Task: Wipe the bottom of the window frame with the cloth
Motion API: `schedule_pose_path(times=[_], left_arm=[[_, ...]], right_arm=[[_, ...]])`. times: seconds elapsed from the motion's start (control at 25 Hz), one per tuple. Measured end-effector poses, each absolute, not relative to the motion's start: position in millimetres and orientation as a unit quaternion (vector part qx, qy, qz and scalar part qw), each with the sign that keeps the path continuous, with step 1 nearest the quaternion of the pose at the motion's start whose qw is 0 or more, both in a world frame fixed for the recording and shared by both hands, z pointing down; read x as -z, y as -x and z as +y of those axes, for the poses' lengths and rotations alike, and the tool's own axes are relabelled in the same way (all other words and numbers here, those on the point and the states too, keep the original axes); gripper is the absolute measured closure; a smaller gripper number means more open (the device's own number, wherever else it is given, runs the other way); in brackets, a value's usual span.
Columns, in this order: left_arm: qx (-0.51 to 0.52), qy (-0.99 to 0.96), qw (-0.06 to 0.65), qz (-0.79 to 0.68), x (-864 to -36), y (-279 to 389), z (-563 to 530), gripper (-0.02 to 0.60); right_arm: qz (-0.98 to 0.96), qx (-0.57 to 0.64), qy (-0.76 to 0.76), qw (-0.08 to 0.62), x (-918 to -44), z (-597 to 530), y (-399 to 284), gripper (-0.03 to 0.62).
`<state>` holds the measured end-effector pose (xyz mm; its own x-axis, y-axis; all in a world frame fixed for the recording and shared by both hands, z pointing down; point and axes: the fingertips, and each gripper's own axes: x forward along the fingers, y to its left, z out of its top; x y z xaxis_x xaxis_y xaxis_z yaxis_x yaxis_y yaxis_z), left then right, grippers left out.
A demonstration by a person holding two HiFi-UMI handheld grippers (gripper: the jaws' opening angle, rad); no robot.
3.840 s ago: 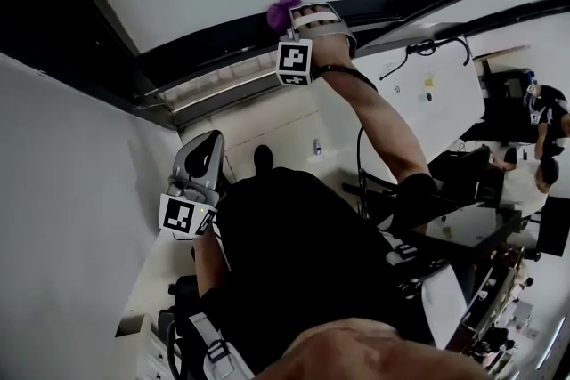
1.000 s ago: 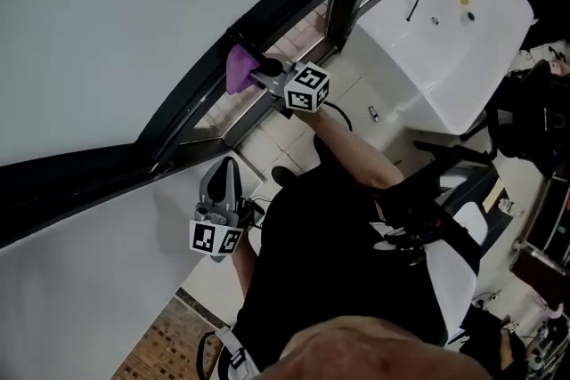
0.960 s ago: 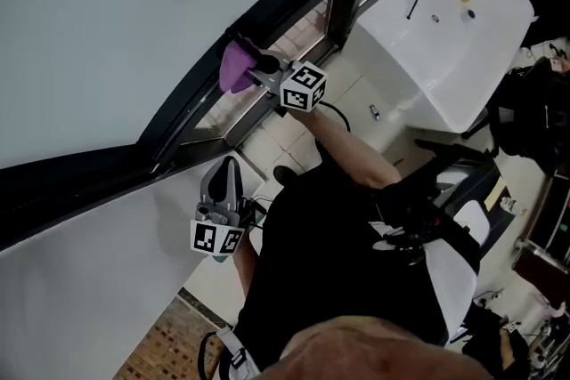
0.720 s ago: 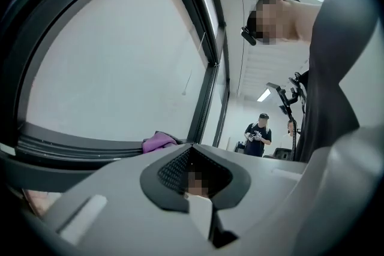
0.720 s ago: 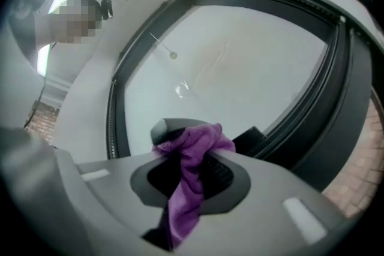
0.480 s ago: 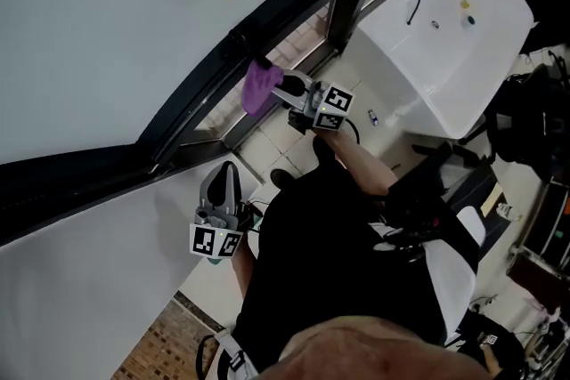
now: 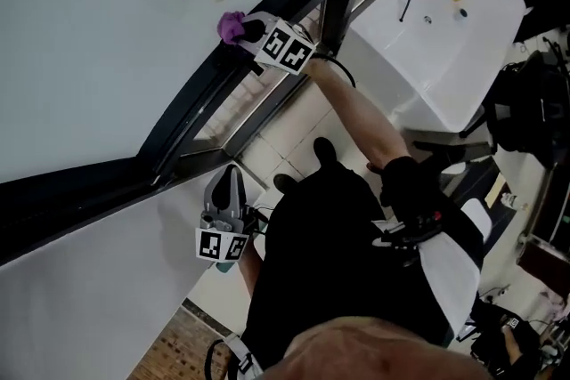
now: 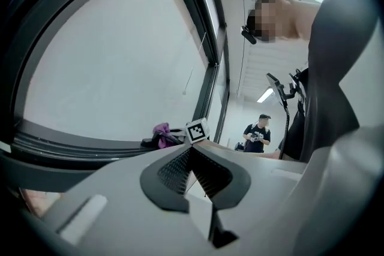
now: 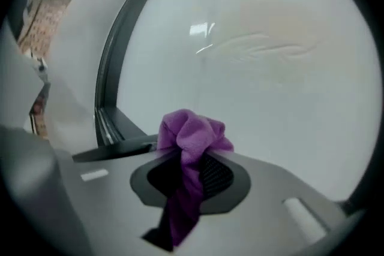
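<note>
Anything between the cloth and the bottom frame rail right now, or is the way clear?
Nothing visible stands in the way. The right gripper is shut on the cloth, which is right at the dark frame below the glass. The left gripper hangs low, well clear of it.

The right tool (image 9: 189, 159) pinches a purple cloth (image 9: 192, 132) before pale window glass (image 9: 270, 69).

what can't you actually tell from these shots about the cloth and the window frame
- Head view: whether the purple cloth touches the window frame; the right gripper covers the contact spot.
- Right gripper view: the frame beneath the cloth, hidden by the bunched cloth itself.
- All views: dirt on the frame, too dark and small.
- Left gripper view: the cloth, tiny and far off.
</note>
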<state>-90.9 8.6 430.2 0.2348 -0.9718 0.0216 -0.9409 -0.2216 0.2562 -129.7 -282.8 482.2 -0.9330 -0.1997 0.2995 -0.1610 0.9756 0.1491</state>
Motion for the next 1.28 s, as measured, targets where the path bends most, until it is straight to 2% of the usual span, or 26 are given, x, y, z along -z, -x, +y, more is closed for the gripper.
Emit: schedule_pose_path(times=[0.08, 0.16, 0.2, 0.32, 0.36, 0.52, 0.68, 0.88, 1.08, 1.16, 1.28], left_arm=[[0.068, -0.773, 0.102, -0.622, -428, 92, 12, 0.581], [0.068, -0.763, 0.100, -0.635, -427, 101, 17, 0.581], [0.068, -0.756, 0.103, -0.642, -428, 107, 20, 0.581], [0.074, -0.740, 0.118, -0.659, -437, 116, 24, 0.581], [0.075, -0.739, 0.120, -0.659, -437, 116, 22, 0.581], [0.066, -0.748, 0.115, -0.650, -435, 106, 13, 0.581], [0.072, -0.752, 0.126, -0.643, -438, 99, 6, 0.581], [0.082, -0.748, 0.127, -0.646, -437, 104, 4, 0.581], [0.092, -0.734, 0.137, -0.659, -441, 110, 7, 0.581], [0.093, -0.731, 0.133, -0.663, -440, 111, 6, 0.581], [0.093, -0.725, 0.128, -0.670, -437, 117, 9, 0.581]], right_arm=[[-0.970, 0.083, -0.086, 0.211, -496, -291, 125, 0.531], [-0.938, 0.123, -0.155, 0.283, -507, -324, 94, 0.531], [-0.927, 0.136, -0.185, 0.297, -507, -336, 82, 0.531], [-0.960, 0.091, -0.139, 0.224, -492, -315, 97, 0.531], [-0.964, 0.091, -0.122, 0.219, -493, -310, 106, 0.531], [-0.923, 0.149, -0.163, 0.314, -506, -333, 101, 0.533], [-0.933, 0.198, -0.076, 0.292, -498, -302, 131, 0.534], [-0.912, 0.188, -0.122, 0.345, -520, -344, 96, 0.533], [-0.918, 0.212, -0.068, 0.327, -522, -321, 115, 0.542], [-0.928, 0.179, -0.090, 0.315, -521, -347, 97, 0.536], [-0.902, 0.173, -0.185, 0.350, -516, -381, 69, 0.534]])
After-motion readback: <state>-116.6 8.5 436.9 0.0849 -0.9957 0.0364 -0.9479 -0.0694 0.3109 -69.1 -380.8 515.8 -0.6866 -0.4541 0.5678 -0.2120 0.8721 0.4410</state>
